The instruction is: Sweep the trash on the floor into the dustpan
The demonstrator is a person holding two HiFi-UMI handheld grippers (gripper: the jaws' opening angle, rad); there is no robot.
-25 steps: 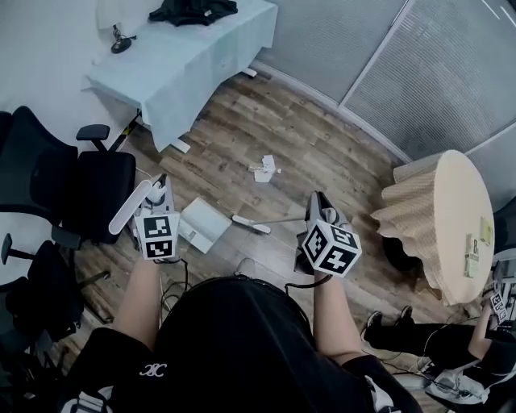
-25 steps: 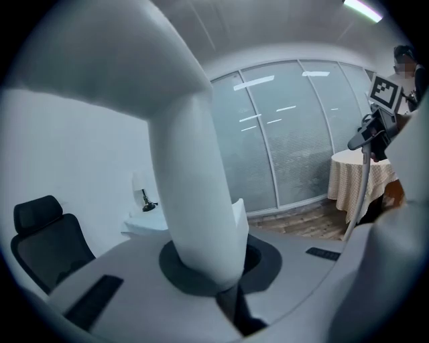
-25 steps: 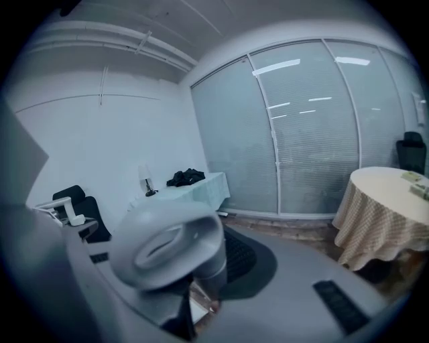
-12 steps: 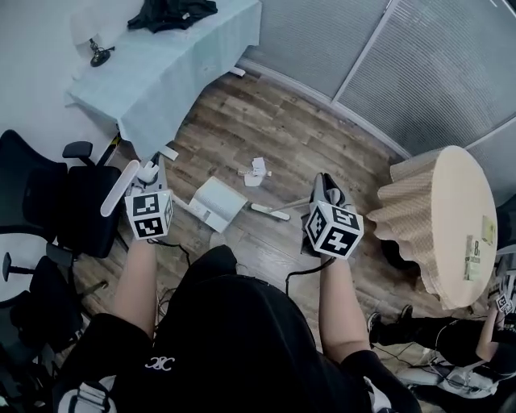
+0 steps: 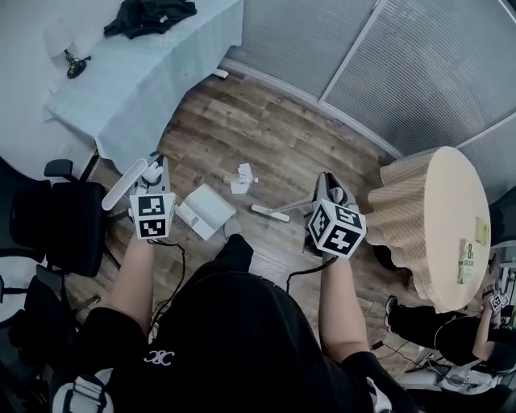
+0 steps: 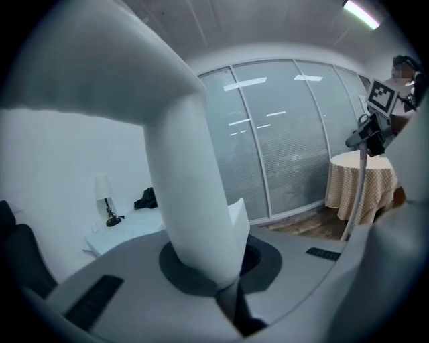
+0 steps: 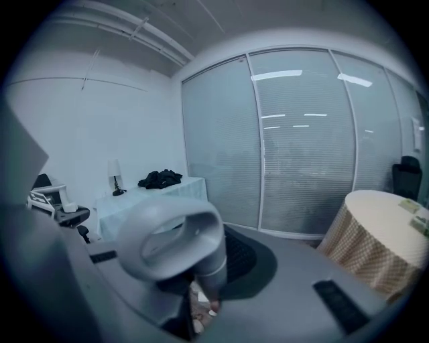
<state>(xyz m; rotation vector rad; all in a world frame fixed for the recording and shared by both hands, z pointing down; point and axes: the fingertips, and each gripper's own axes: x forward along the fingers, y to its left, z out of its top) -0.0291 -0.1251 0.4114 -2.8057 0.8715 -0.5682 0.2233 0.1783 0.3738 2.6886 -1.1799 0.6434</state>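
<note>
Crumpled white paper trash point(image 5: 240, 177) lies on the wood floor. Just below it in the head view rests the white dustpan point(image 5: 205, 211), its long white handle point(image 5: 125, 184) rising to my left gripper point(image 5: 154, 174), which is shut on it. The left gripper view is filled by that handle point(image 6: 188, 167), clamped in the left gripper point(image 6: 221, 295). My right gripper point(image 5: 326, 188) is shut on the broom's thin stick; the broom head point(image 5: 270, 212) lies on the floor right of the dustpan. The grey looped broom grip point(image 7: 171, 244) sits in the right gripper point(image 7: 201, 295).
A table with a pale blue cloth point(image 5: 137, 73) stands at the back left, carrying dark clothing point(image 5: 149, 14) and a lamp point(image 5: 72, 56). Black office chairs point(image 5: 64, 230) crowd the left. A round checked-cloth table point(image 5: 435, 226) and a seated person point(image 5: 451, 339) are at the right.
The person has stepped forward. Dustpan and broom head now lie closer to the paper trash. Both grippers keep their holds.
</note>
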